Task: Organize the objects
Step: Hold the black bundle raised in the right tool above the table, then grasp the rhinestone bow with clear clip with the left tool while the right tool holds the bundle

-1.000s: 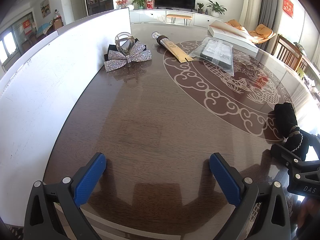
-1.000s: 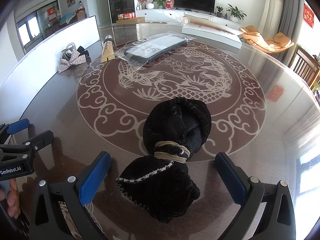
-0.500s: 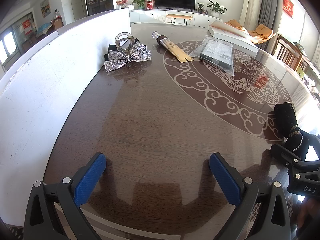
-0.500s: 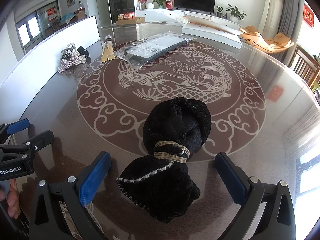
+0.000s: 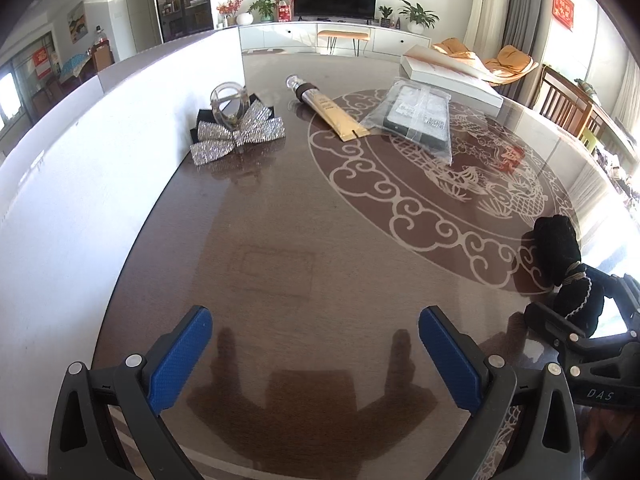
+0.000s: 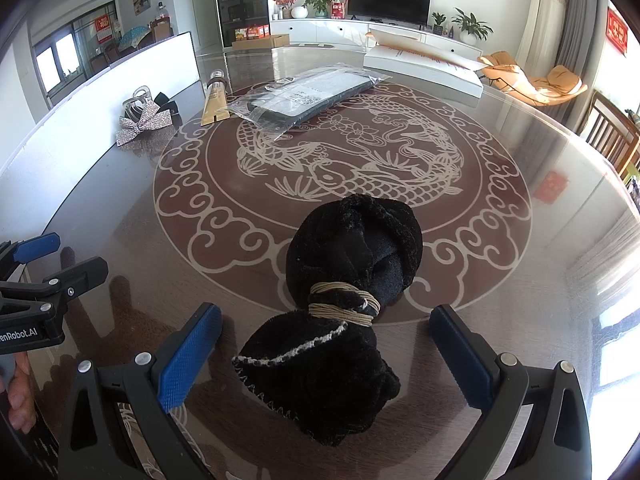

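A black fuzzy pouch (image 6: 344, 300) tied with tan cord lies on the round table, between the open fingers of my right gripper (image 6: 326, 344), which stands around its lower half without closing. The pouch also shows in the left wrist view (image 5: 568, 264) at the right. My left gripper (image 5: 316, 344) is open and empty over bare table near the front edge. Far off lie a silver sequin bow (image 5: 236, 134) with a clear ring, a gold tube (image 5: 328, 108) and a plastic-bagged dark item (image 5: 416, 118).
A white upright panel (image 5: 80, 184) runs along the table's left side. A white flat box (image 5: 448, 76) sits at the far edge. The table (image 6: 500, 264) has a carved fish medallion in its middle. A wooden chair (image 5: 564, 100) stands at the right.
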Demonstrator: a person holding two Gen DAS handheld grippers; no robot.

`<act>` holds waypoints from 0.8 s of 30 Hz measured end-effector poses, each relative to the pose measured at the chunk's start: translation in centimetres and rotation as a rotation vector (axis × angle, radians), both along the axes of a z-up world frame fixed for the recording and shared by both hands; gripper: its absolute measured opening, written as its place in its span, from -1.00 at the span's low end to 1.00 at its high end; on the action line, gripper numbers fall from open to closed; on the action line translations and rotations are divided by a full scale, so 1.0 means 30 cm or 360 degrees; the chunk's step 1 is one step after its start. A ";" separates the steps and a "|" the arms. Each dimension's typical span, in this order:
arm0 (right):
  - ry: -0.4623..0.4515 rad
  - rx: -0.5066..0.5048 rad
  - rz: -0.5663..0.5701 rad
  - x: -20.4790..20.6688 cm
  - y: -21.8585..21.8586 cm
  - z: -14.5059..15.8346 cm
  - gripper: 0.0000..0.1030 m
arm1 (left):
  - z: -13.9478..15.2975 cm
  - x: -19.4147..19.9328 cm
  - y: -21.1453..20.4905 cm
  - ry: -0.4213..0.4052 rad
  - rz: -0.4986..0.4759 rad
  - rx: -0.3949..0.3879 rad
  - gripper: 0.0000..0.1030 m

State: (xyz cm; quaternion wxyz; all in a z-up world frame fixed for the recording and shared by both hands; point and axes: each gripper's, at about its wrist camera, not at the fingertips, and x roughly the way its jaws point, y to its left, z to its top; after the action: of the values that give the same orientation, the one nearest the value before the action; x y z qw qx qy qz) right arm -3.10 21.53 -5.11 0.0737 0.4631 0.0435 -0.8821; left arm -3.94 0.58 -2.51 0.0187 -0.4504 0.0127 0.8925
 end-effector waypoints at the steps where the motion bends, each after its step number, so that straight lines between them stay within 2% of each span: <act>1: 0.0000 0.0000 0.0000 0.000 0.000 0.000 1.00 | 0.030 -0.029 0.010 0.0052 -0.0023 -0.0061 1.00; 5: 0.0000 0.0000 0.0000 0.000 0.000 0.000 1.00 | 0.139 -0.214 0.031 0.0253 -0.0077 -0.0351 1.00; 8: 0.0000 0.0000 0.0000 0.000 0.000 0.000 1.00 | 0.176 -0.388 0.003 0.0286 -0.0053 -0.0424 1.00; 11: 0.0001 0.0000 0.0000 -0.001 0.001 0.000 1.00 | 0.161 -0.535 -0.019 0.0251 -0.0058 -0.0443 1.00; 15: 0.0001 0.0000 0.0000 0.000 0.000 0.000 1.00 | 0.053 -0.662 -0.045 0.0048 -0.0055 -0.0399 1.00; 16: 0.0001 0.0000 0.0000 -0.001 0.001 0.000 1.00 | 0.026 -0.673 -0.043 0.0017 -0.0066 -0.0418 1.00; 18: 0.0001 0.0000 0.0000 0.000 0.000 0.000 1.00 | -0.002 -0.645 -0.020 0.0040 -0.0075 -0.0524 1.00; 19: 0.0001 -0.0001 0.0000 0.000 0.000 0.000 1.00 | -0.006 -0.618 -0.017 0.0037 -0.0083 -0.0501 1.00; 21: 0.0001 -0.0001 0.0000 0.000 0.000 0.000 1.00 | -0.024 -0.549 -0.025 -0.0076 -0.0106 -0.0304 1.00; 24: 0.0002 -0.0002 0.0000 0.000 0.001 0.000 1.00 | -0.040 -0.400 -0.011 -0.0117 -0.0041 -0.0239 1.00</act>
State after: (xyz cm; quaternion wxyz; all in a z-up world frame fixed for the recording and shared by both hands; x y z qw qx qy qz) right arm -3.11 21.55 -5.10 0.0741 0.4626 0.0431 -0.8824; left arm -15.95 0.25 -3.71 -0.0033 -0.4827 0.0846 0.8717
